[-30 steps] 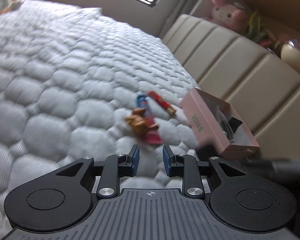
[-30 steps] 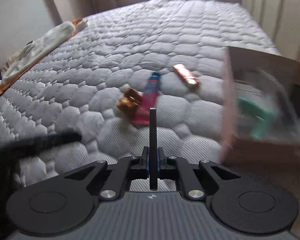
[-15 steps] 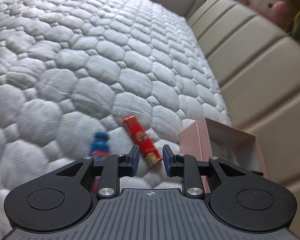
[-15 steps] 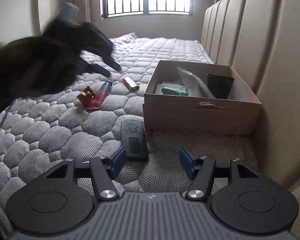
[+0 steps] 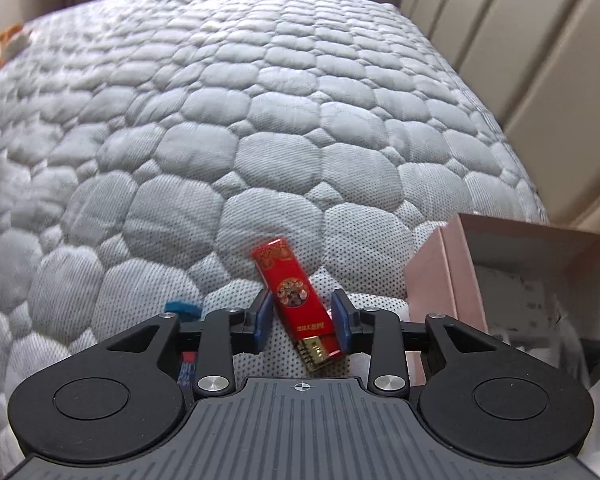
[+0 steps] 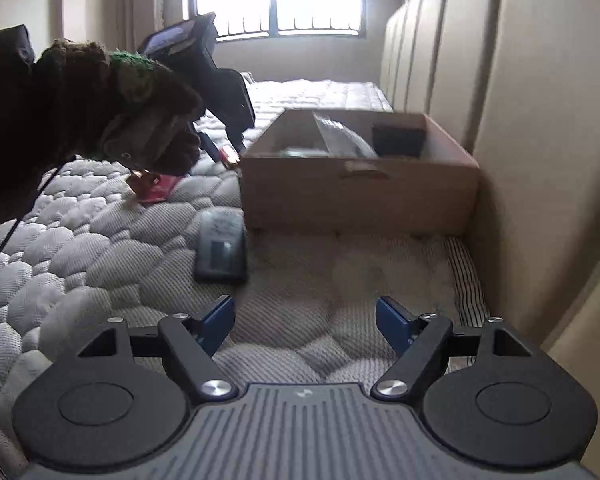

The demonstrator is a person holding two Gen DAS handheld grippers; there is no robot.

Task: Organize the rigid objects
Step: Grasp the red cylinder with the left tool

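A red lighter (image 5: 296, 300) with a gold end lies on the quilted mattress, and my left gripper (image 5: 302, 322) is open with one finger on each side of it, not clamped. The pink box (image 5: 444, 280) stands just to its right. In the right wrist view the same box (image 6: 356, 192) holds several items, and the lighter (image 6: 230, 156) shows small beside its left corner under the left gripper (image 6: 220, 136). My right gripper (image 6: 304, 320) is open and empty above the mattress, behind a black remote-like device (image 6: 220, 248).
A blue-capped red tube (image 5: 182, 308) lies partly hidden under the left gripper; its red end and a gold-brown toy (image 6: 150, 186) show in the right wrist view. A padded beige headboard (image 5: 520, 60) runs along the right. A gloved hand (image 6: 112, 108) holds the left gripper.
My left gripper has come down over the lighter and now straddles it. My right gripper let go of the black device, which lies on the mattress, and opened wider.
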